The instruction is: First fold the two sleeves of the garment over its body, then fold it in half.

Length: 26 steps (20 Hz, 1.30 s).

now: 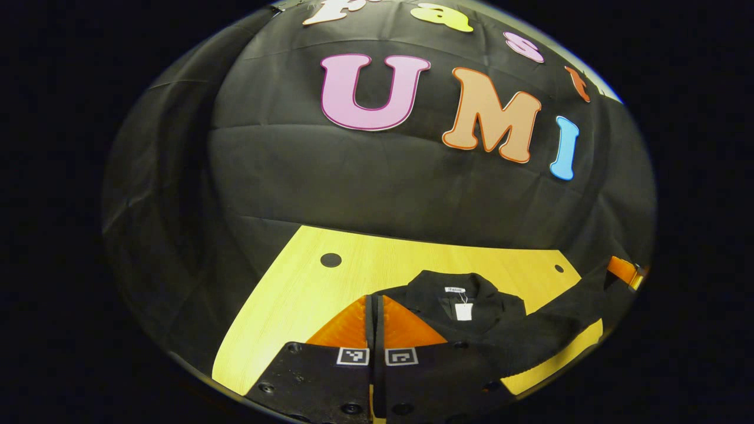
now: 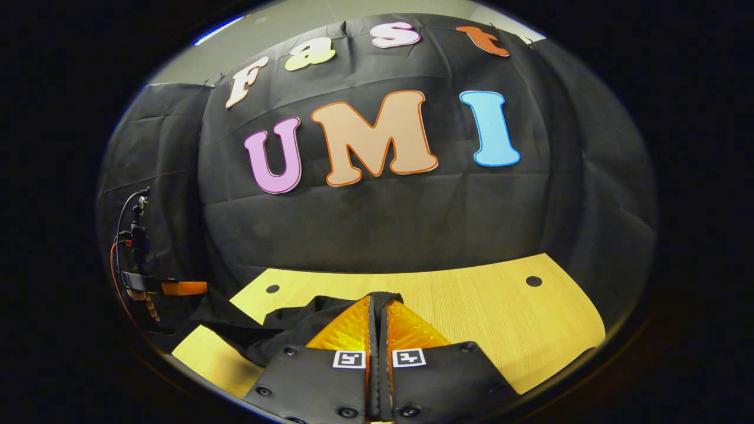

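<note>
Left gripper [image 1: 374,318] clenched on black garment [image 1: 471,306], lying on counter [image 1: 306,282]. Right gripper [image 2: 377,315] clenched on a sleeve [image 2: 294,321].

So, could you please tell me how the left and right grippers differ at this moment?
The right gripper clamps cloth of the black collared garment; whether the left gripper grips any is unclear. The right gripper holds a sleeve stretched out; the left gripper sits beside the collar. Both are closed.

Left gripper [image 1: 375,306] fingers pinch black garment [image 1: 471,312] edge.
</note>
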Motion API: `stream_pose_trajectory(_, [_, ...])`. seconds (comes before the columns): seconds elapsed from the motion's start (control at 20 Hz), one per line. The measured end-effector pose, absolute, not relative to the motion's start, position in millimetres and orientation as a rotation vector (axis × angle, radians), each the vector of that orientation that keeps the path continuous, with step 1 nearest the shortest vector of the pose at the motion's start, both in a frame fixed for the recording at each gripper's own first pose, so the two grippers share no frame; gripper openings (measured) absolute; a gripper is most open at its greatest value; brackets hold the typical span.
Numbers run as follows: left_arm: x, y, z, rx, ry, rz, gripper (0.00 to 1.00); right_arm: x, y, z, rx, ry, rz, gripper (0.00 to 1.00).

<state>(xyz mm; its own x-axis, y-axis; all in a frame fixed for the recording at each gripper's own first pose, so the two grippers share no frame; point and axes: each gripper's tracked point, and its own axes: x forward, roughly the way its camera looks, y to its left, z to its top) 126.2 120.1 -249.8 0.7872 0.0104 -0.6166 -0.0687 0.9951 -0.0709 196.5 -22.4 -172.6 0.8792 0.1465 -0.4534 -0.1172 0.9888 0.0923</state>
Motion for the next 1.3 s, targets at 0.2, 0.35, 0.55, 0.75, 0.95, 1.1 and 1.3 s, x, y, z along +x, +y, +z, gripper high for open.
stream_pose_trajectory(0.2, [143.9,124.5,-279.0,-0.061,0.717,0.023,0.00,218.5,-26.4,-194.3,0.081,0.534,0.086,0.02])
stream_pose_trajectory(0.35, [155.5,128.9,-299.5,-0.045,0.751,0.014,0.00,232.8,-28.4,-209.2,0.085,0.565,0.044,0.00])
stream_pose_trajectory(0.55, [176.2,155.9,-305.1,0.030,0.714,0.104,0.00,251.6,-41.0,-225.0,0.051,0.599,-0.075,0.04])
stream_pose_trajectory(0.75, [202.5,154.2,-249.7,0.073,0.483,0.103,0.92,258.8,-37.3,-188.0,0.067,0.467,-0.129,0.99])
stream_pose_trajectory(0.95, [192.7,139.3,-219.3,0.049,0.419,0.062,0.94,240.3,-36.0,-157.4,0.031,0.382,-0.138,0.99])
stream_pose_trajectory(1.1, [168.2,128.7,-187.3,0.023,0.367,0.076,0.96,210.1,-30.7,-129.1,0.002,0.307,-0.103,0.96])
stream_pose_trajectory(1.3, [123.2,115.0,-139.4,0.049,0.270,0.108,0.95,158.0,-33.4,-93.5,-0.022,0.204,-0.055,0.97])
